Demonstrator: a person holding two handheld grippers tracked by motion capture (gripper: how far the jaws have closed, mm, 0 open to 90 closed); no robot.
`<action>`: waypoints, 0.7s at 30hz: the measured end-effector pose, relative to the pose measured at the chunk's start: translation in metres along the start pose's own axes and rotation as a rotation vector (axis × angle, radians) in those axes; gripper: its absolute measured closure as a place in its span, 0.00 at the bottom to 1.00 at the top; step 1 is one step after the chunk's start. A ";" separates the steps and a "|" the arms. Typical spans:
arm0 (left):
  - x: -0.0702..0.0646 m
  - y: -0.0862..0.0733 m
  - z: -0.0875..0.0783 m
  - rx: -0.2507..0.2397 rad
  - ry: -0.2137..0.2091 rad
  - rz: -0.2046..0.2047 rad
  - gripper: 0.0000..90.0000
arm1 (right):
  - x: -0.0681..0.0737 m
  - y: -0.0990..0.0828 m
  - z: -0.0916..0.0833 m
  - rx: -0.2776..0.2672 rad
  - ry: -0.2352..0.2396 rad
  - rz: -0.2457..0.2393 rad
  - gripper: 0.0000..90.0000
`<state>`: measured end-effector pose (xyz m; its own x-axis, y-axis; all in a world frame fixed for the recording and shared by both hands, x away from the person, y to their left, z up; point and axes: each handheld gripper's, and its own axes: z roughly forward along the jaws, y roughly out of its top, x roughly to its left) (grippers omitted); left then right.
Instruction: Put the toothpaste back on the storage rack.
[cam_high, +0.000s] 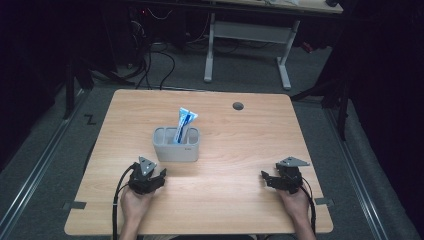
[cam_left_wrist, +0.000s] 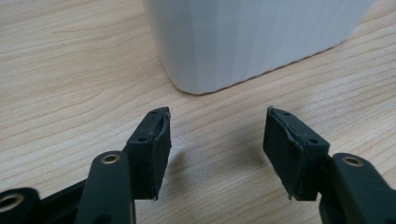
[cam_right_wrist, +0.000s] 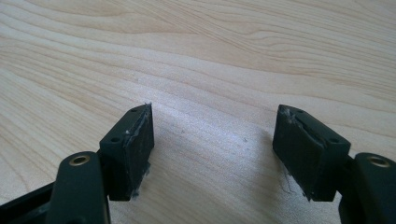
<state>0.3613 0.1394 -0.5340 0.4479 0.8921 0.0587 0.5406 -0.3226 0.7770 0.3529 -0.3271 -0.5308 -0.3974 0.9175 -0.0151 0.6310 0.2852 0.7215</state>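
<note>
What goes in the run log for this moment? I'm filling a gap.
left gripper: open, empty, facing holder | right gripper: open, empty, over table | toothpaste tube: upright in holder

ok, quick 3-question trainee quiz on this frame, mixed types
1. True or false: the toothpaste tube lies flat on the table.
2. Which gripper is nearer the grey holder: A) left gripper B) right gripper C) both equally near
3. Fill in: between the jaws of both grippers there is ____.

Key:
1. False: it stands tilted in the holder, top end sticking out above the rim.
2. A: the holder's wall rises just ahead of the open left jaws in the left gripper view; the right gripper faces bare wood.
3. Nothing: both pairs of jaws stand open over bare wood.
</note>
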 end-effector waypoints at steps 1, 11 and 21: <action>-0.001 0.000 0.000 -0.002 0.005 0.006 0.47 | 0.000 0.000 0.000 0.000 0.000 0.000 0.32; -0.002 -0.001 0.001 0.032 -0.003 -0.003 0.45 | 0.000 0.000 0.000 0.000 0.000 0.000 0.32; 0.003 -0.002 0.001 0.048 -0.032 -0.063 0.38 | 0.000 0.000 0.000 0.000 -0.003 0.001 0.33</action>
<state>0.3629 0.1421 -0.5360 0.4336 0.9010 -0.0100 0.6016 -0.2812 0.7477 0.3530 -0.3270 -0.5308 -0.3949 0.9186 -0.0161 0.6313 0.2841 0.7216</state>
